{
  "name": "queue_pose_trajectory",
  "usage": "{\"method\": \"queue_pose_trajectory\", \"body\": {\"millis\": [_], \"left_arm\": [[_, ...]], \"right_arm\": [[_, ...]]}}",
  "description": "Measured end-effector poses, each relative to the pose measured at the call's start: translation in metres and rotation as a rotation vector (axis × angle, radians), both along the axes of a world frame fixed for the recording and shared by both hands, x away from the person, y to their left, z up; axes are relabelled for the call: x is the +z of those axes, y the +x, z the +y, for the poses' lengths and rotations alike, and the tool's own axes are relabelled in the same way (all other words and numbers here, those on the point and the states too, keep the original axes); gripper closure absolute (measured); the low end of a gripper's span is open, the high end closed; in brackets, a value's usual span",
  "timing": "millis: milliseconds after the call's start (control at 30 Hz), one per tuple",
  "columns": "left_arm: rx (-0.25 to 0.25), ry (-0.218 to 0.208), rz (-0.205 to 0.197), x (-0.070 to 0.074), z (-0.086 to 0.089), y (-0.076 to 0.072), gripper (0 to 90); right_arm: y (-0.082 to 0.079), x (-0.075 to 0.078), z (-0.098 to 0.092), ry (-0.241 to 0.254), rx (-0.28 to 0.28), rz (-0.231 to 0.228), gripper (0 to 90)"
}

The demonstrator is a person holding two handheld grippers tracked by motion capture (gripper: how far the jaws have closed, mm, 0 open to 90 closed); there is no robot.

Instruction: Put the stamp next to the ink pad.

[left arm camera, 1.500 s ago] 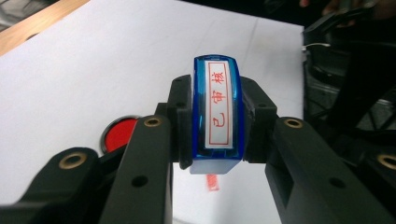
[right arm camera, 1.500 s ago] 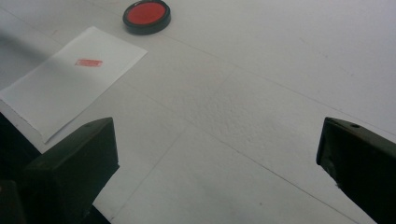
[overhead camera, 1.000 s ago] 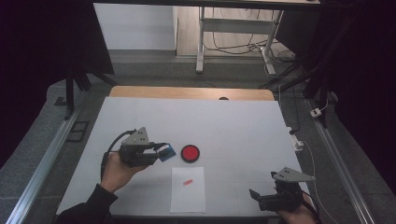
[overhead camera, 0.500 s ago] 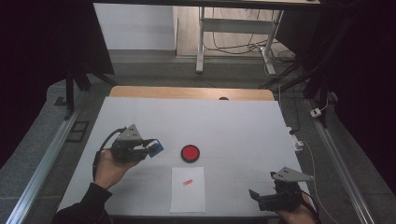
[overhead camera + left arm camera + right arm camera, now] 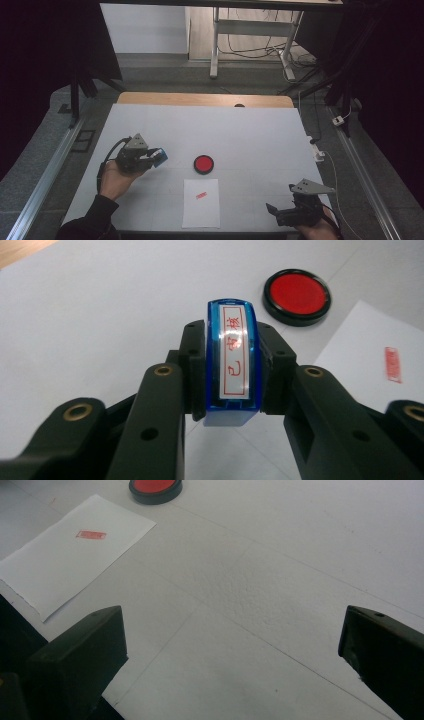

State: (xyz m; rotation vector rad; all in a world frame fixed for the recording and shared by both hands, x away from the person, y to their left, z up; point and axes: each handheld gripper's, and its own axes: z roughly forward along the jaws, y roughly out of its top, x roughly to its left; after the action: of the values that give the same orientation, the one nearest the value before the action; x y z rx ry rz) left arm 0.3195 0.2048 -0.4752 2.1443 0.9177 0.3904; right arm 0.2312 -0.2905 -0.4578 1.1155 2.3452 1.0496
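Note:
My left gripper (image 5: 156,159) is shut on a blue stamp (image 5: 231,362) with a white label and red characters; both black jaws press its sides. It hangs left of the round red ink pad (image 5: 203,163), which also lies up and right of the stamp in the left gripper view (image 5: 297,295). A white sheet (image 5: 201,202) with a small red stamp mark (image 5: 201,195) lies just in front of the pad. My right gripper (image 5: 272,211) rests at the table's near right corner, its jaws wide apart over bare table (image 5: 235,650).
The white table top (image 5: 250,135) has a wooden strip (image 5: 200,99) along its far edge. A white cable and plug (image 5: 318,150) lie at the right edge. Metal rails run along both sides, and a desk frame stands beyond.
My left gripper with the stamp has drawn back to the left, away from the ink pad, and sunk a little. The right gripper has stayed put.

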Motion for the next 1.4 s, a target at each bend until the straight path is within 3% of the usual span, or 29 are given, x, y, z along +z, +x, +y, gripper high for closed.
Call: {"method": "queue_pose_trajectory", "body": {"millis": [300,667,1167,1400], "left_arm": [[0.020,0.031,0.019,-0.014,-0.001,0.007,69.7],[0.005,0.036,0.047,-0.024,-0.005,0.012,69.7],[0.011,0.055,0.104,-0.036,-0.008,0.017,69.6],[0.008,0.074,0.105,-0.037,-0.007,0.017,68.7]], "right_arm": [[0.000,0.000,0.001,-0.006,0.005,0.006,0.0],[0.000,0.000,0.001,-0.010,0.007,0.008,0.0],[0.000,-0.001,0.002,-0.015,0.010,0.006,0.0],[0.000,-0.001,0.002,-0.015,0.013,0.008,0.1]]}}
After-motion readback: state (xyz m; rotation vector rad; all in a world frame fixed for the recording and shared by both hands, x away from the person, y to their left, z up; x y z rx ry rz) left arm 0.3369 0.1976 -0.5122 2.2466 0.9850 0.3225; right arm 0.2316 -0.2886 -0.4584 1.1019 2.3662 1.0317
